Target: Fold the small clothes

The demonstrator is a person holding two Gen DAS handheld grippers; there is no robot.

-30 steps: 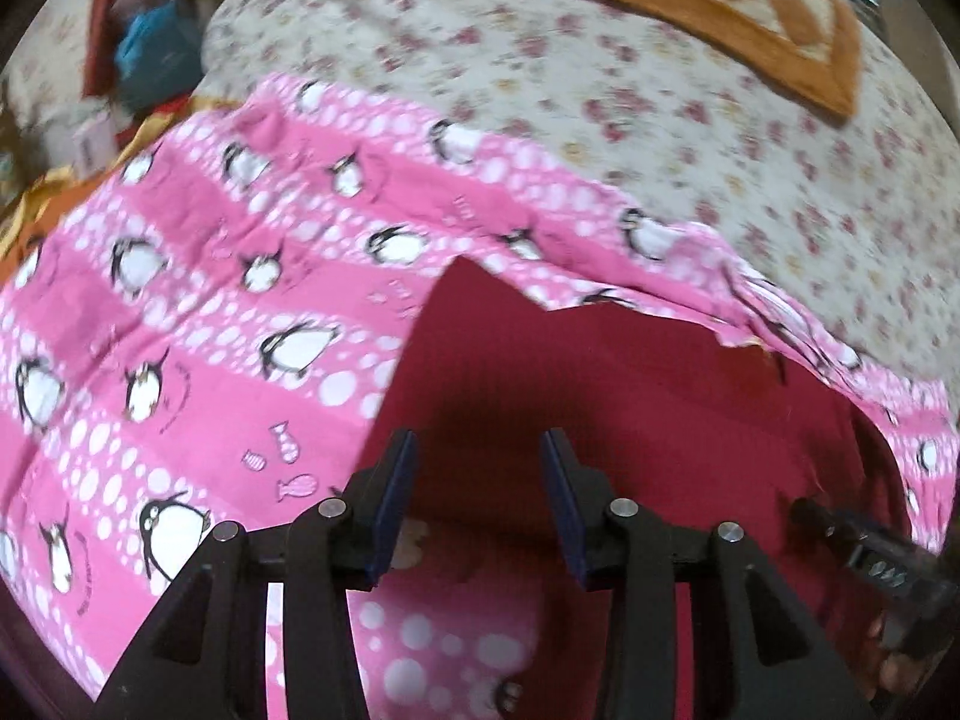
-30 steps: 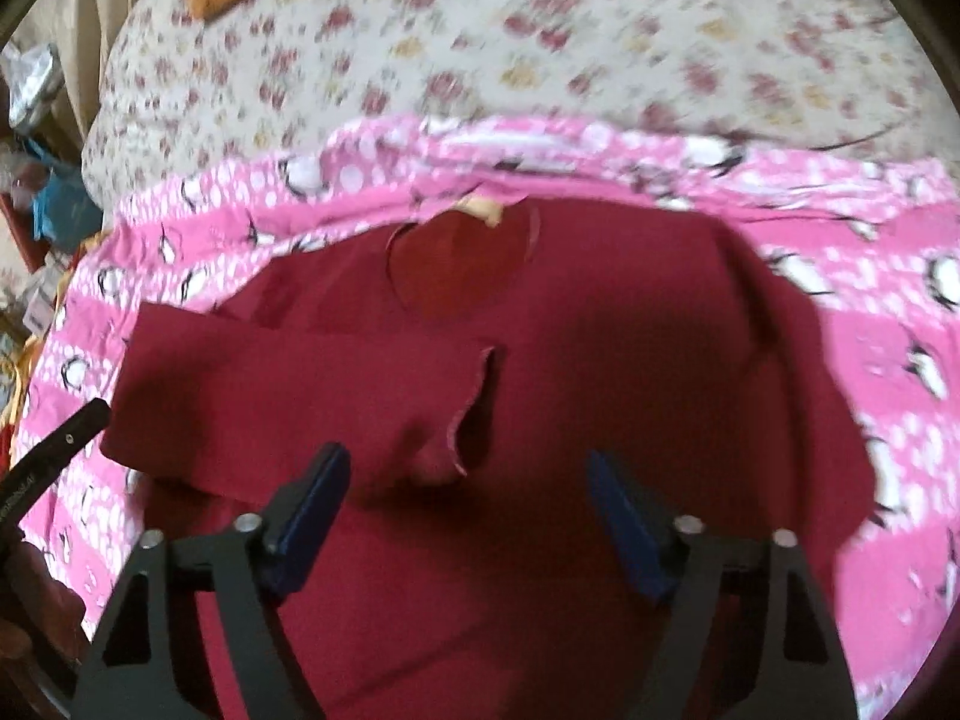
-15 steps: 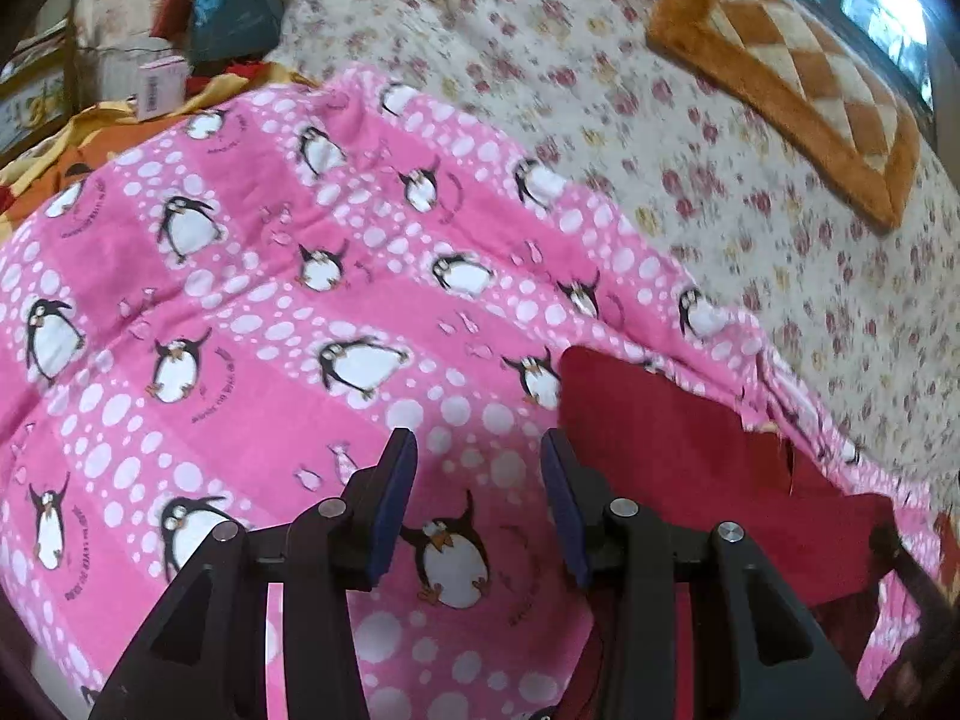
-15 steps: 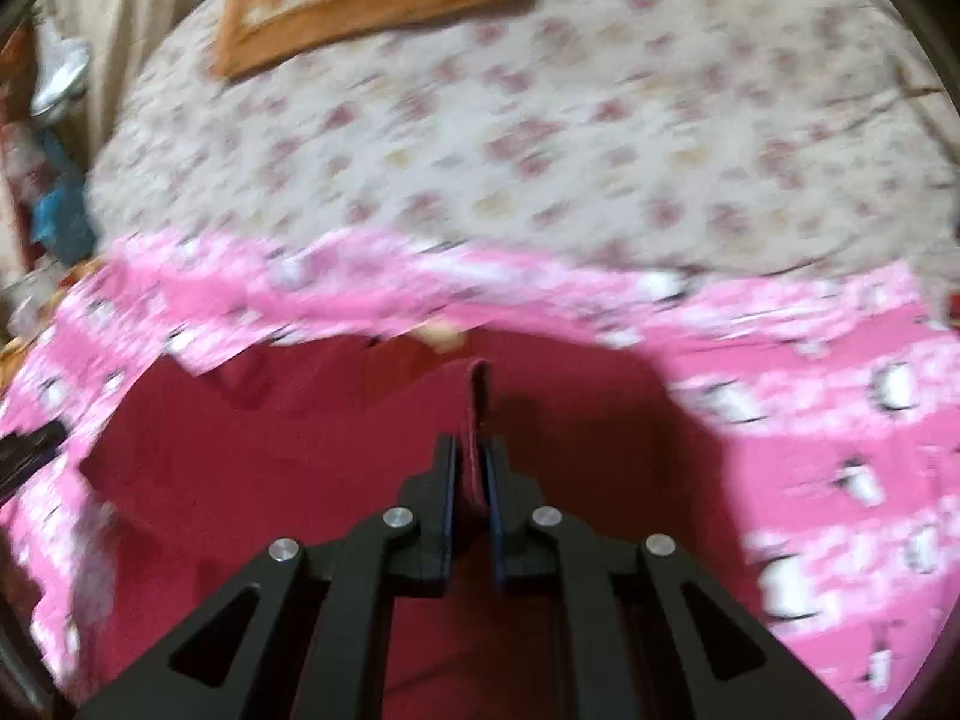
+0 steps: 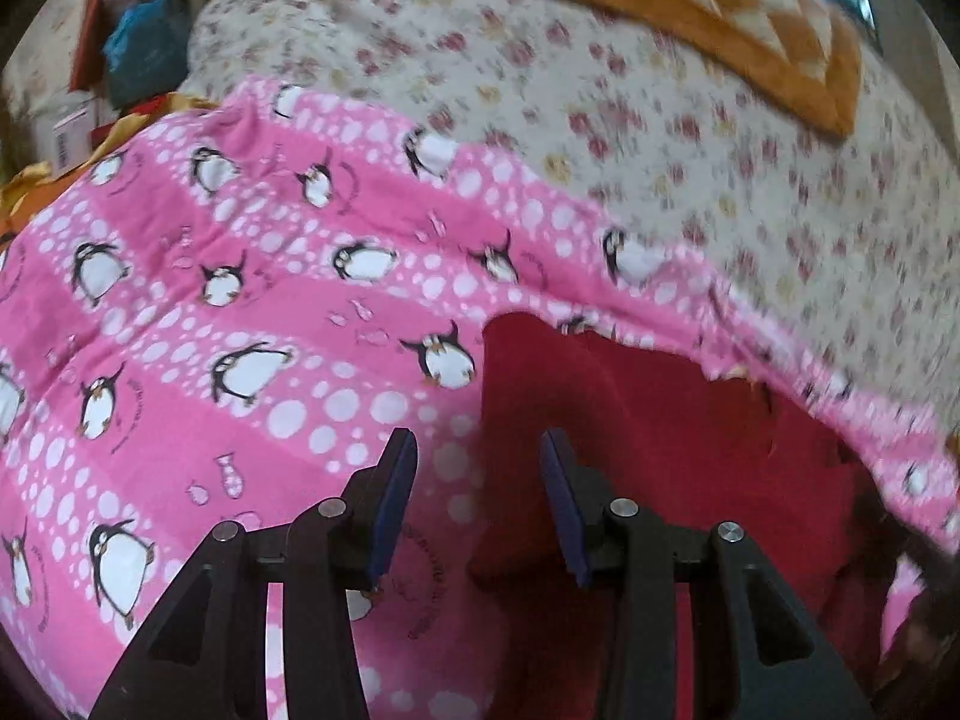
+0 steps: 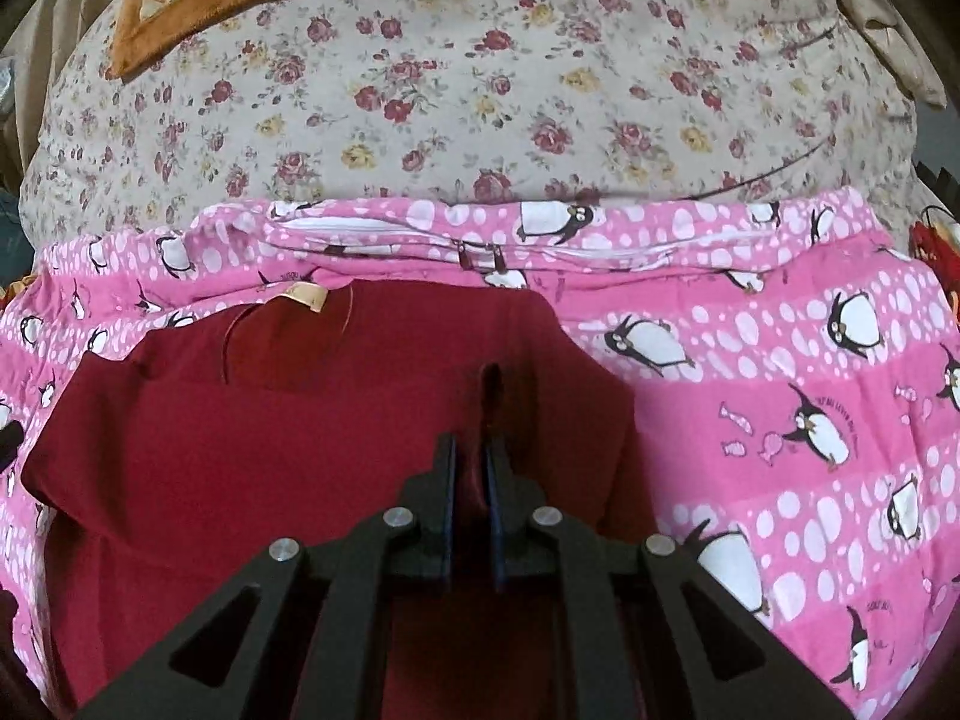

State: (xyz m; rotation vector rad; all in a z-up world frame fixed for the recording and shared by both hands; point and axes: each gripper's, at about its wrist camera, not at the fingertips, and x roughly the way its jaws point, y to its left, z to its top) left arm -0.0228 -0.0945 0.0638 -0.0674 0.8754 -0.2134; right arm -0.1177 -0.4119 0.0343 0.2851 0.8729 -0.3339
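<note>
- Dark red garment [image 6: 288,456] is seen laid on a pink penguin-print blanket [image 6: 780,372], at center to 9 o'clock in the right wrist view; neck opening w/ tan label [image 6: 303,298] is found at approx. 11 o'clock.
- Right gripper [image 6: 471,468]: jaws are pressed together, pinching a raised fold of the red garment; fabric ridge is seen standing up just beyond the tips.
- Left gripper [image 5: 477,498]: jaws are held spread, nothing between them; tips are placed over the garment's left edge [image 5: 630,420], where red cloth meets pink blanket. Contact w/ cloth cannot be told.
- Floral bedsheet [image 6: 480,78] is noted beyond the blanket at 12 o'clock.
- Orange checkered mat [image 5: 720,12] is noted at 1 o'clock in the left wrist view; that view is blurred.
</note>
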